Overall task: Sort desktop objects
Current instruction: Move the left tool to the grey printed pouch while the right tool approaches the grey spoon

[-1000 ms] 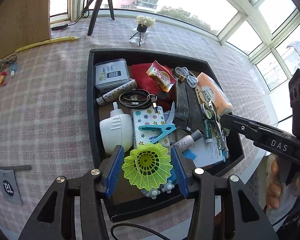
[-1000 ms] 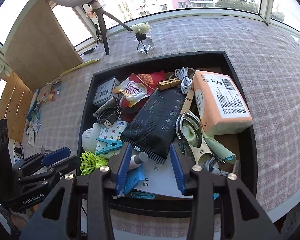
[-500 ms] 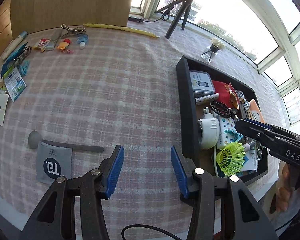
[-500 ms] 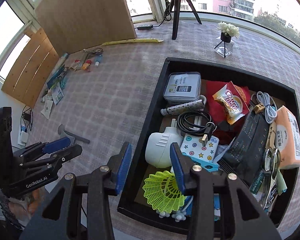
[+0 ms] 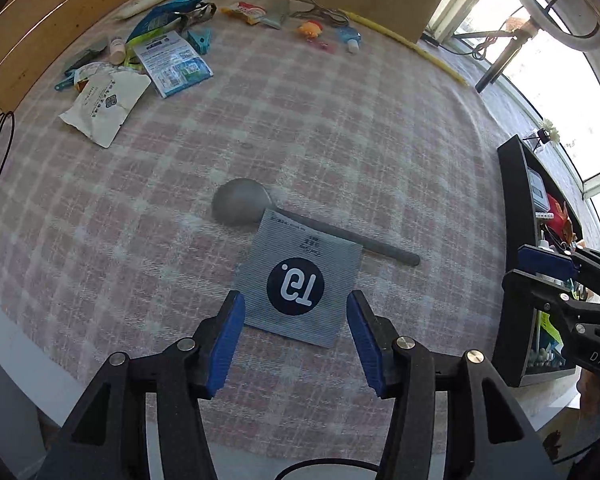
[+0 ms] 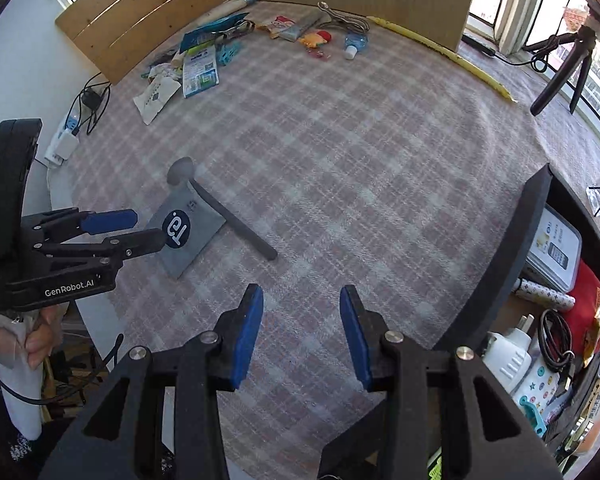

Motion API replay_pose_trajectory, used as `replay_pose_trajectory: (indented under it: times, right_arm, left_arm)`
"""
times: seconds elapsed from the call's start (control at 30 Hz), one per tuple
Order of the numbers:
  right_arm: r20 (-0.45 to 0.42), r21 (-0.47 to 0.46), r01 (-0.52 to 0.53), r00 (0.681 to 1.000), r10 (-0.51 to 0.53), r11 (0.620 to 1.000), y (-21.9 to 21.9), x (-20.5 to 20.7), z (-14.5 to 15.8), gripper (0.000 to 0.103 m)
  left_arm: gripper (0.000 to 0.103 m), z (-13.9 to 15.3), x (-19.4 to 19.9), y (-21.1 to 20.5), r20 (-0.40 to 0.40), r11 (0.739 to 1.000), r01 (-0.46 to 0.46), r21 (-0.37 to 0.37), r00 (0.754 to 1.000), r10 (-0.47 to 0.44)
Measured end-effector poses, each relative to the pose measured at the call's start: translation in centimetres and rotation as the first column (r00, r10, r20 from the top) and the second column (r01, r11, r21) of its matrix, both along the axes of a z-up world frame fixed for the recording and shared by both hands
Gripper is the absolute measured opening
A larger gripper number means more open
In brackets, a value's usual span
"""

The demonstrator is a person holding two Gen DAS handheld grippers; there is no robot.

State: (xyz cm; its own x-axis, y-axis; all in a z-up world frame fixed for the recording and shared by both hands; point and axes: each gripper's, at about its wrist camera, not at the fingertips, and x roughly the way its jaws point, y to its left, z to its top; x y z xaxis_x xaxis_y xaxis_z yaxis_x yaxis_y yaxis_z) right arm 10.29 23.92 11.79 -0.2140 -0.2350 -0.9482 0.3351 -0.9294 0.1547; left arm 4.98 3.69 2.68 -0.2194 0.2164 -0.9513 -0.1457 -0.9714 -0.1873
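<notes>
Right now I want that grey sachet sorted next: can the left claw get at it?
Probably yes. The left claw hangs just above the grey sachet, jaws opening and empty, nothing between them. The sachet lies flat, overlapping the grey spoon.

The left gripper (image 5: 295,340) points steeply downward, its blue-padded jaws opening with nothing gripped between them. The right gripper (image 6: 301,336) also tilts steeply down, its blue pads apart and empty. In the right wrist view the left gripper sits at the left edge, carried by a hand (image 6: 30,346) wrapped around its handle below the black body.
</notes>
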Motion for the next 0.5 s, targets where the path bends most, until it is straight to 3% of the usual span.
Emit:
replay_pose_trajectory:
  times: [0.33, 0.5]
  right_arm:
    - [0.042, 0.086, -0.225, 0.974, 0.223, 0.970, -5.1, -2.3, -2.4, 0.042]
    - [0.065, 0.108, -0.277, 0.960, 0.271, 0.955, -5.7, -3.1, -3.2, 0.046]
  left_arm:
    - [0.071, -1.8, 0.3, 1.7, -0.006, 0.997, 0.062, -0.056, 0.998, -0.062]
    - [0.073, -3.1, 0.0, 3.3, 0.006, 0.989, 0.085, -0.118, 0.996, -0.085]
